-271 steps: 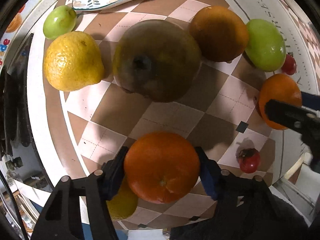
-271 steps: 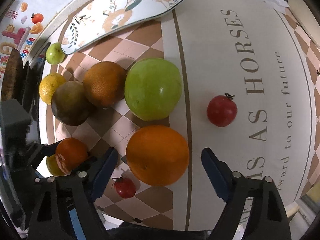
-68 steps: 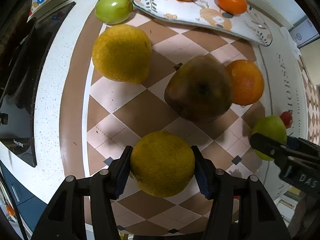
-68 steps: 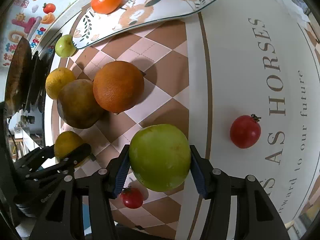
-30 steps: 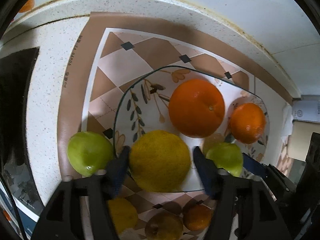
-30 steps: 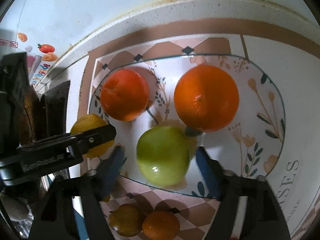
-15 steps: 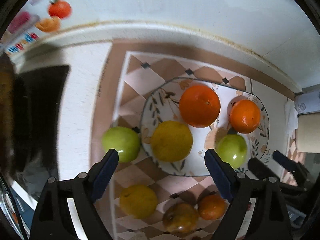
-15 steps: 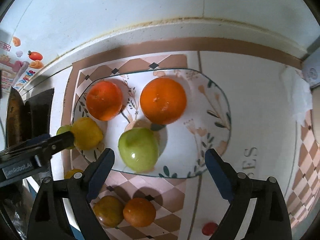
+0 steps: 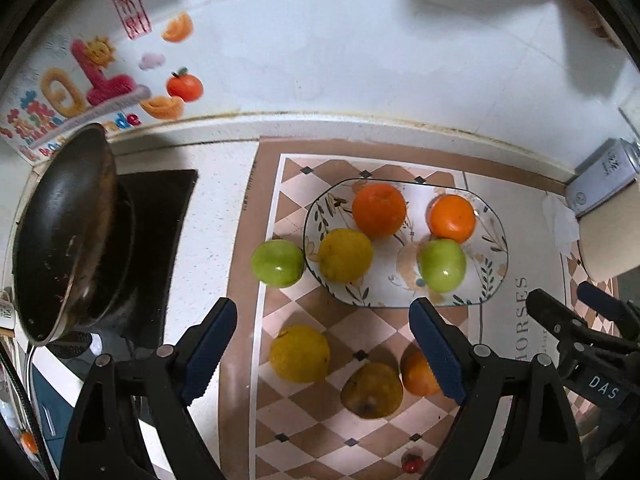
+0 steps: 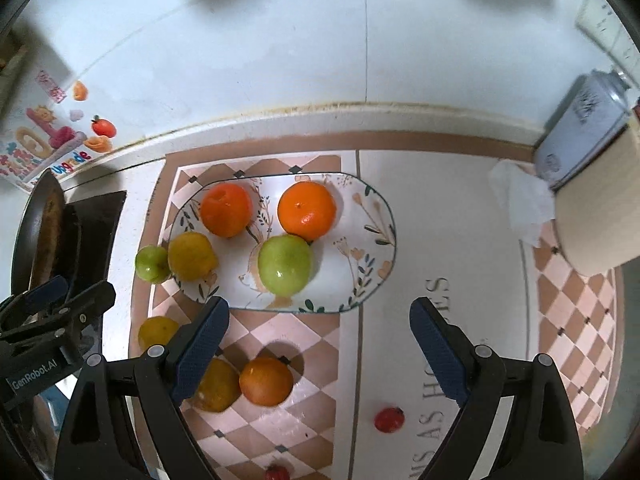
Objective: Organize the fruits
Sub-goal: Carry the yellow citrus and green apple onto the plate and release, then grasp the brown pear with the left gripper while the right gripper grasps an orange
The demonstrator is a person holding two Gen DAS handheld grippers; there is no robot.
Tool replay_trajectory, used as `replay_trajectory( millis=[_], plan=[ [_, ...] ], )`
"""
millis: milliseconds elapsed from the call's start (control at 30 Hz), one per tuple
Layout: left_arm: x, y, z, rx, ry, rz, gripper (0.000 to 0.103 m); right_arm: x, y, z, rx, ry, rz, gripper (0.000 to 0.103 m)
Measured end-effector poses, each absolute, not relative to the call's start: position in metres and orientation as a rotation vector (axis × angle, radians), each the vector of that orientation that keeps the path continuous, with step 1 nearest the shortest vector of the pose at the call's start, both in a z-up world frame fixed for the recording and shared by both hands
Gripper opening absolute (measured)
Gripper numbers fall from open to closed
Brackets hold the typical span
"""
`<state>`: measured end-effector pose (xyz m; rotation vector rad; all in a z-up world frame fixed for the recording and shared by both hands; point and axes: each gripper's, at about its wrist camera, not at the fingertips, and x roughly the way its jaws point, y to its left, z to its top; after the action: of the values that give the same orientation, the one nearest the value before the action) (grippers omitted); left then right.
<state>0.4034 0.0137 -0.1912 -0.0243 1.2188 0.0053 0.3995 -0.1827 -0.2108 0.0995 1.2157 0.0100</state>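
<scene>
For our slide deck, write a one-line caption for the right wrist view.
Open right gripper hovers above a floral plate holding two oranges, a yellow citrus and a green apple.

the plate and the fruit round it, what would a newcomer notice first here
The flowered oval plate near the back wall draws the eye: two oranges, a lemon and a green apple lie on it. More fruit sits loose on the checked mat in front, and both grippers hang open above, holding nothing.

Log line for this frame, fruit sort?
left gripper: open | right gripper: open | plate: four fruits | mat: fruits left
</scene>
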Motion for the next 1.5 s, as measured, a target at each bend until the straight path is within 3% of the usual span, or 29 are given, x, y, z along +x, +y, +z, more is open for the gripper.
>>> replay_trajectory(
  millis=[467,667,800,867,1033,1233,1433,1500],
  plan=[
    [0.331,0.009,-0.138,-0.006,1.048,-0.002,0.088,0.318,-0.179,-0.147,0.042,1.058,-0.023,0.094],
    [0.323,0.013,-0.140,-0.022,1.050,0.015,0.088,0.304,-0.183,-0.141,0.095,1.048,0.010,0.094],
    [0.326,0.015,-0.168,-0.003,1.116,0.020,0.090,0.312,-0.185,-0.174,0.184,1.135,0.086,0.094],
    [0.329,0.016,-0.194,0.004,1.191,0.025,0.100,0.323,-0.188,-0.213,0.314,1.236,0.157,0.094],
    [0.333,0.026,-0.246,-0.031,1.331,0.077,0.100,0.346,-0.191,-0.300,0.541,1.411,0.195,0.092],
    [0.336,0.034,-0.279,-0.109,1.430,0.106,0.100,0.364,-0.182,-0.358,0.607,1.508,0.179,0.080],
    [0.341,0.029,-0.294,-0.206,1.473,0.079,0.100,0.375,-0.175,-0.380,0.606,1.543,0.219,0.058],
    [0.344,0.029,-0.297,-0.258,1.485,0.066,0.100,0.375,-0.172,-0.376,0.549,1.534,0.230,0.058]
  ],
)
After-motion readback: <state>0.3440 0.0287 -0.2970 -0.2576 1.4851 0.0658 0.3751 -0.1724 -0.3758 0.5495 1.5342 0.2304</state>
